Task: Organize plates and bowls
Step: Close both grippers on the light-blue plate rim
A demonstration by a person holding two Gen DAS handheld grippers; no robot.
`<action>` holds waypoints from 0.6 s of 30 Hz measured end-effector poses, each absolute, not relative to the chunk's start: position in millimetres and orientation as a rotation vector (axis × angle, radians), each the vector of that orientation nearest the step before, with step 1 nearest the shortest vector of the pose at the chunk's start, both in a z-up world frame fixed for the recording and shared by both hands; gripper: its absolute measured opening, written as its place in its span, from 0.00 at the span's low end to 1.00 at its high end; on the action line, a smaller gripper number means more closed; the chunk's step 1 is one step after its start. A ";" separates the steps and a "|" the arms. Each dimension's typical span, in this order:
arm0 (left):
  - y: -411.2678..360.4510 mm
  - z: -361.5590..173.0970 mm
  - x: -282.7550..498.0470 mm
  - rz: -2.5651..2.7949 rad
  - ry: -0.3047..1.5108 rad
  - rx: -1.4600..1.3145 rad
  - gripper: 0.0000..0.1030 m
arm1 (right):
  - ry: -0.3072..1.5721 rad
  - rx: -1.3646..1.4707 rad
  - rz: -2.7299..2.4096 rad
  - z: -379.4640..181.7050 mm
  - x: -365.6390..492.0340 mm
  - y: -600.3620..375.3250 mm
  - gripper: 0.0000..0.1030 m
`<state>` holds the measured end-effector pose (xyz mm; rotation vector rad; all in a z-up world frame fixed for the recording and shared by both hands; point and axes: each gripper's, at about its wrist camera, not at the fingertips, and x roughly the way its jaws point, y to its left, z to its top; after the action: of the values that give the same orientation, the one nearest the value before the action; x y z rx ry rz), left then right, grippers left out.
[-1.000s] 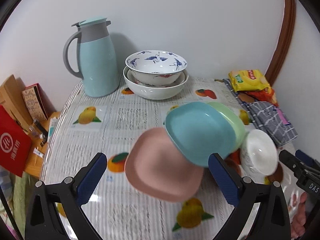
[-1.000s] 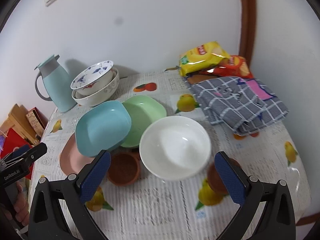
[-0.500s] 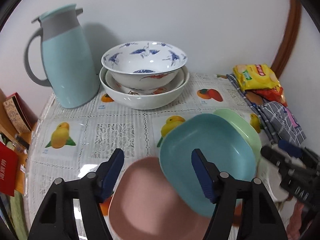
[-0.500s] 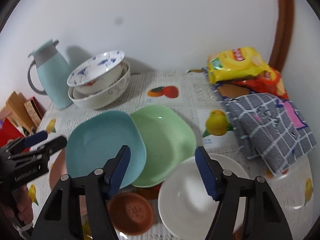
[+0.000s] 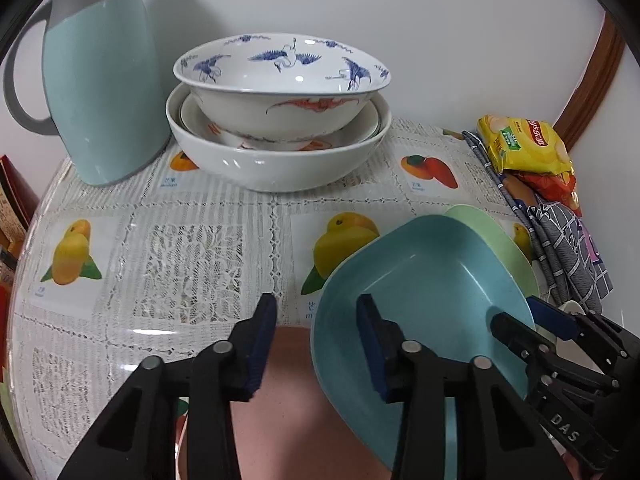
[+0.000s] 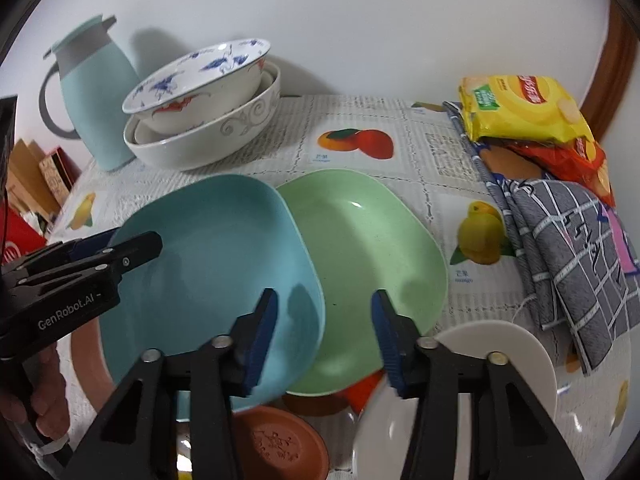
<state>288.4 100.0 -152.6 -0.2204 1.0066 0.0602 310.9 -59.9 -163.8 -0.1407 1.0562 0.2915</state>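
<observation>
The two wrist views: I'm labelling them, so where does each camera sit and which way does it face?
Left wrist: on the left gripper, angled down at the blue plate's left rim; the right gripper shows.
Right wrist: on the right gripper, over the blue plate's right rim and green plate; left gripper and a hand show.
Shared: plates, stacked bowls, thermos jug.

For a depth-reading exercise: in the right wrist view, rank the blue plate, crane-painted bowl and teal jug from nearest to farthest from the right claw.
1. Blue plate, directly under the right claw.
2. Crane-painted bowl, back left, stacked.
3. Teal jug, far left, by the wall.
</observation>
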 end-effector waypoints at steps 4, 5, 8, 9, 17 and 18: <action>104.5 -153.4 288.8 0.047 0.999 -0.263 0.26 | 1.073 -0.130 0.303 -170.4 316.0 -54.7 0.24; 106.0 -153.2 288.7 0.037 0.999 -0.286 0.20 | 1.068 -0.118 0.308 -171.0 316.5 -54.5 0.20; 106.0 -153.2 287.0 0.019 0.992 -0.296 0.12 | 1.028 -0.111 0.296 -166.9 314.9 -54.0 0.15; 105.1 -152.8 286.3 0.017 0.988 -0.286 0.12 | 1.016 -0.109 0.292 -165.0 314.0 -54.5 0.15; 106.8 -130.0 269.4 0.002 0.948 -0.297 0.10 | 0.993 -0.049 0.306 -145.9 297.5 -64.7 0.12; 106.5 -126.1 265.9 -0.004 0.942 -0.303 0.10 | 0.981 -0.050 0.302 -139.9 292.8 -66.2 0.12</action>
<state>265.9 106.5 -126.1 -0.3030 0.9422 -0.0039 292.8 -66.2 -139.9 -0.0501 0.9813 0.3024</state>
